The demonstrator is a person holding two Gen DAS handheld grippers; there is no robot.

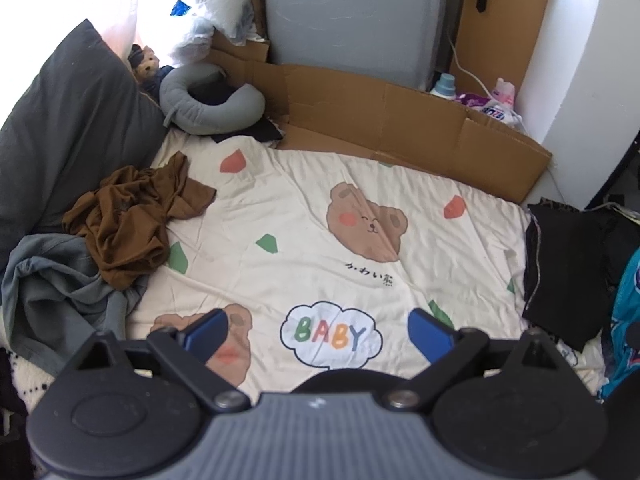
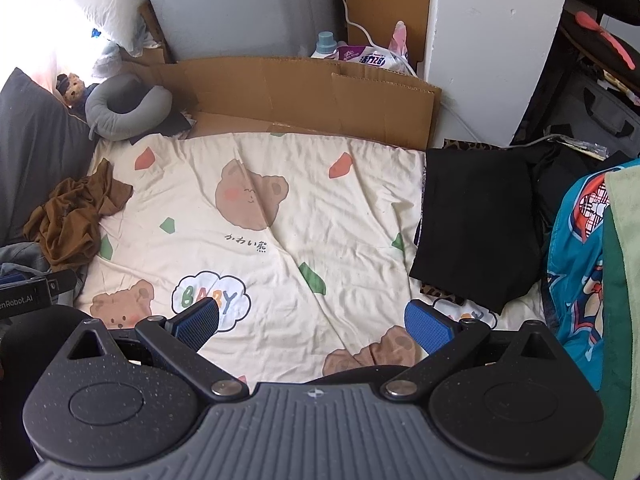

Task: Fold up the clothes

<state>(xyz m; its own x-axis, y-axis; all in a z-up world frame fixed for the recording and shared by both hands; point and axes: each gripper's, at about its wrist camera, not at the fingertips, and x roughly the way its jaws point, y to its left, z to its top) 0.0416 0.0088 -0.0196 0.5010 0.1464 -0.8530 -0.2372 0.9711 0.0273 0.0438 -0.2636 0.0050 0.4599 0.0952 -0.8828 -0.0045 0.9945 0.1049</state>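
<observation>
A crumpled brown garment [image 1: 132, 220] [image 2: 72, 216] lies at the left of the cream bear-print sheet [image 1: 304, 208] [image 2: 280, 208]. A rumpled grey garment [image 1: 60, 296] sits just nearer than it. Black folded clothes [image 1: 568, 264] [image 2: 476, 224] are stacked at the sheet's right edge. My left gripper [image 1: 318, 332] hovers open over the "BABY" cloud print, holding nothing. My right gripper [image 2: 312, 320] is open too, empty, above the sheet's near middle. The left gripper's body [image 2: 24, 296] shows at the left edge of the right wrist view.
A dark grey pillow [image 1: 68, 136] leans at the left. A grey neck pillow [image 1: 208, 100] [image 2: 124, 108] and a small teddy bear [image 2: 74, 88] lie at the back left. Flattened cardboard [image 1: 400, 120] [image 2: 304, 92] lines the far side. A blue patterned cloth [image 2: 580, 264] hangs at the right.
</observation>
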